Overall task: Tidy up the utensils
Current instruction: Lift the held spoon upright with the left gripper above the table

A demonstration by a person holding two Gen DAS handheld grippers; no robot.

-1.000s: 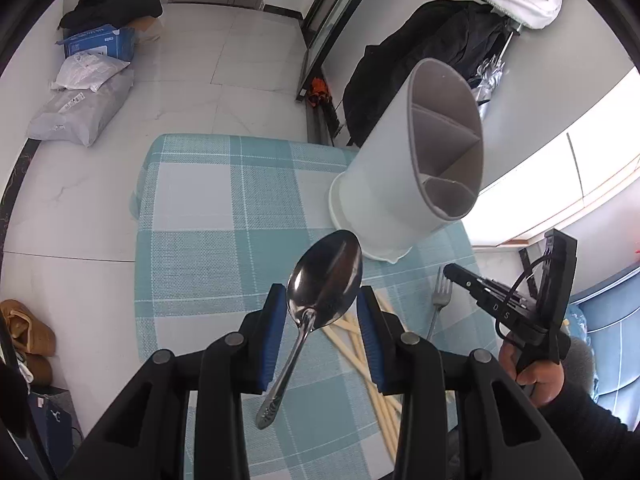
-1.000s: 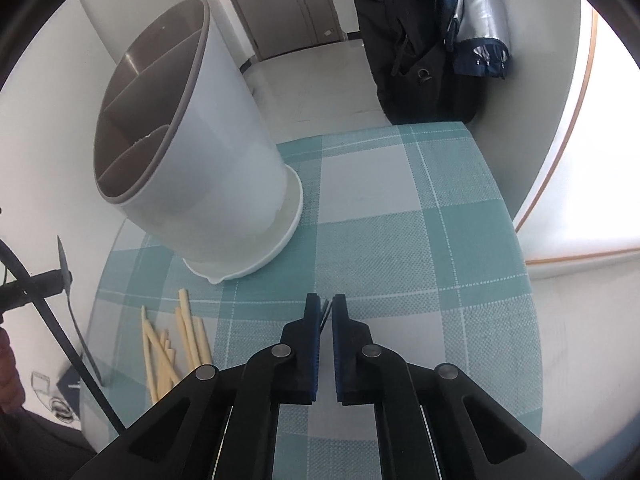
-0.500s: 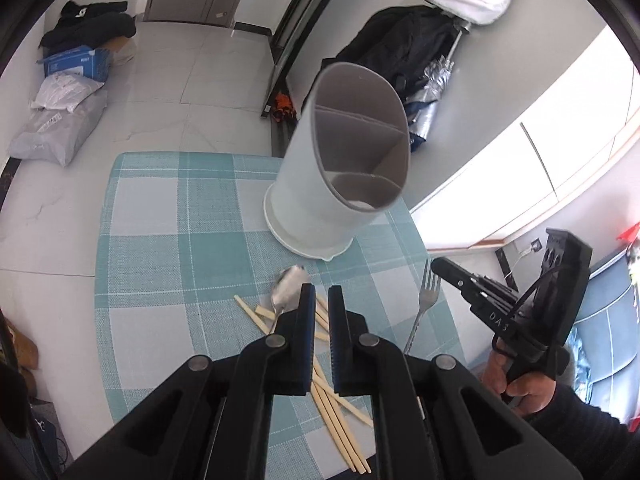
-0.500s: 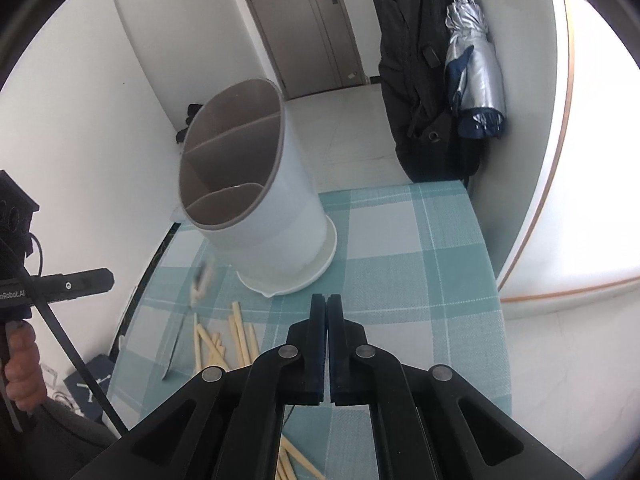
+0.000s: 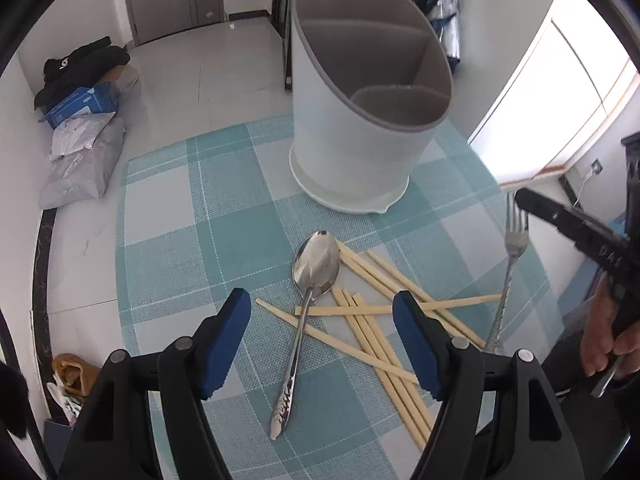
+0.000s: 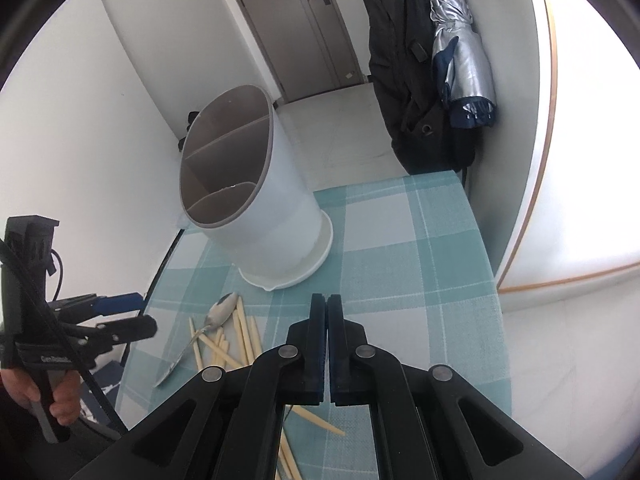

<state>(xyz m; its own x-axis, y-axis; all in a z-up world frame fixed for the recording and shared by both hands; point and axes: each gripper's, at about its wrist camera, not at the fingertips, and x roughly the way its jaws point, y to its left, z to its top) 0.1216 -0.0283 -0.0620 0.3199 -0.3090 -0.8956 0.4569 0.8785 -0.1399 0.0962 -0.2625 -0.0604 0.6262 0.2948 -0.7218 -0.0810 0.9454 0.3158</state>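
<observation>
The left gripper (image 5: 322, 334) hovers over the bench (image 5: 168, 216), jaws wide and holding nothing, straddling the spoon (image 5: 308, 312), whose bowl points toward the caddy (image 5: 360, 120), while the right gripper (image 6: 328, 344) has its jaws closed, holding nothing.

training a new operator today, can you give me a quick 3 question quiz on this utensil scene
1. True or false: the spoon already stands in the white holder.
2. Which gripper is open? A) left gripper B) right gripper C) both
3. Fill in: the spoon's handle lies across the ____.

Key:
1. False. It lies flat on the checked cloth, and the holder's compartments look empty.
2. A. The right gripper's fingers are pressed together on nothing.
3. chopsticks, beside the fork.
</observation>
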